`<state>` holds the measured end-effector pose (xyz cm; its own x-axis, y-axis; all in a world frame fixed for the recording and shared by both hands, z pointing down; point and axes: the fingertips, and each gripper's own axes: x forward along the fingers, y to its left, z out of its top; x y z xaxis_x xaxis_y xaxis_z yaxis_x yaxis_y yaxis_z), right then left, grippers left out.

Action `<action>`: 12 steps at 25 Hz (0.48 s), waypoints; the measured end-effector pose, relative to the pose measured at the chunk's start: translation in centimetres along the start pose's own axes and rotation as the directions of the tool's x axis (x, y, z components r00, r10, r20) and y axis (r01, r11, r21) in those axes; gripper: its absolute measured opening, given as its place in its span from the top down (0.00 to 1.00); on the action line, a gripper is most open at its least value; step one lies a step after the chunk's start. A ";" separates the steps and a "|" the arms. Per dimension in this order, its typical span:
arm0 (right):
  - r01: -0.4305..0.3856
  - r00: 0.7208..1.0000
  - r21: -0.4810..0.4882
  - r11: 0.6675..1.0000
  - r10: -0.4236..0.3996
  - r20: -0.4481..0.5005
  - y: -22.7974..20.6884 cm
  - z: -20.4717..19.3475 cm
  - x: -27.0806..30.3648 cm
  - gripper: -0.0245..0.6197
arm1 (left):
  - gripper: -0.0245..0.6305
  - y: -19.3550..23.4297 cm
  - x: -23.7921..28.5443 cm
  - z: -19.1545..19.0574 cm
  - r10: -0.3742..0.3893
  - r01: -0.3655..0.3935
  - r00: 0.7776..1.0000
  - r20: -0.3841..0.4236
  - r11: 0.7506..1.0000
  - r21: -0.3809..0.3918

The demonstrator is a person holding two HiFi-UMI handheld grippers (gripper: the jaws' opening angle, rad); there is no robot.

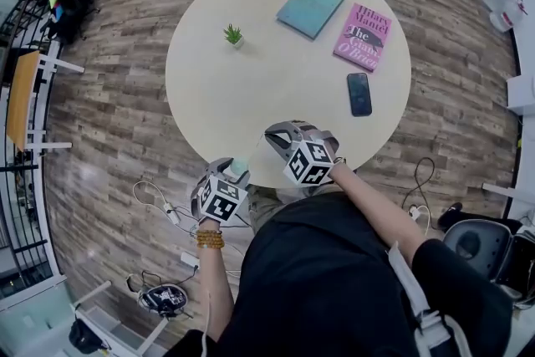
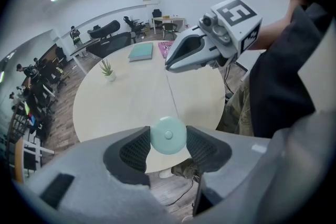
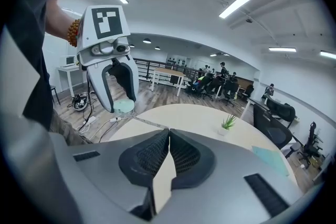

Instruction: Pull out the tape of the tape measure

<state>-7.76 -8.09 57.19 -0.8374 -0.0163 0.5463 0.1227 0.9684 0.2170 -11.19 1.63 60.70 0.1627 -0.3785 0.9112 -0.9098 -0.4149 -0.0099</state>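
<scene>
A round mint-green tape measure (image 2: 168, 135) sits between the pads of my left gripper (image 2: 168, 137), which is shut on it just off the near edge of the round table (image 1: 251, 79). A thin tape (image 2: 170, 94) runs from the case up to the tip of my right gripper (image 2: 168, 66). In the right gripper view my right gripper (image 3: 169, 132) is shut, and the tape (image 3: 149, 123) leads from its tip to the tape measure (image 3: 125, 106). In the head view my left gripper (image 1: 236, 170) is close to the left of my right gripper (image 1: 270, 135), at the table's near edge.
On the table lie a teal book (image 1: 311, 6), a pink book (image 1: 364, 36) and a black phone (image 1: 359, 94), and a small potted plant (image 1: 233, 35) stands there. Cables (image 1: 163, 209) trail over the wooden floor to the left. Office chairs stand beyond the table.
</scene>
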 end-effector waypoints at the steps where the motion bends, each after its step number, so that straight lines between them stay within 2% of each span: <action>1: 0.003 1.000 0.004 1.000 -0.003 -0.003 -0.1 -0.2 -0.1 0.95 | 0.62 -0.1 0.1 -0.3 -0.002 0.002 1.000 -0.006 1.000 0.005; 6: 0.013 1.000 0.000 1.000 -0.013 -0.014 -0.4 -0.7 -0.4 0.95 | 0.62 -0.3 0.2 -0.7 -0.009 0.009 1.000 -0.007 1.000 -0.002; 12: 0.060 0.998 0.008 0.998 -0.059 -0.035 -1.6 -1.1 -0.9 0.95 | 0.62 -0.5 0.3 -1.0 0.001 0.000 0.999 -0.033 0.999 0.036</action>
<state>-6.63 -9.87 57.29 -0.8242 -0.0823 0.5603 0.0687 0.9676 0.2431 -11.05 2.60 61.43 0.1486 -0.3512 0.9244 -0.8954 -0.4446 -0.0250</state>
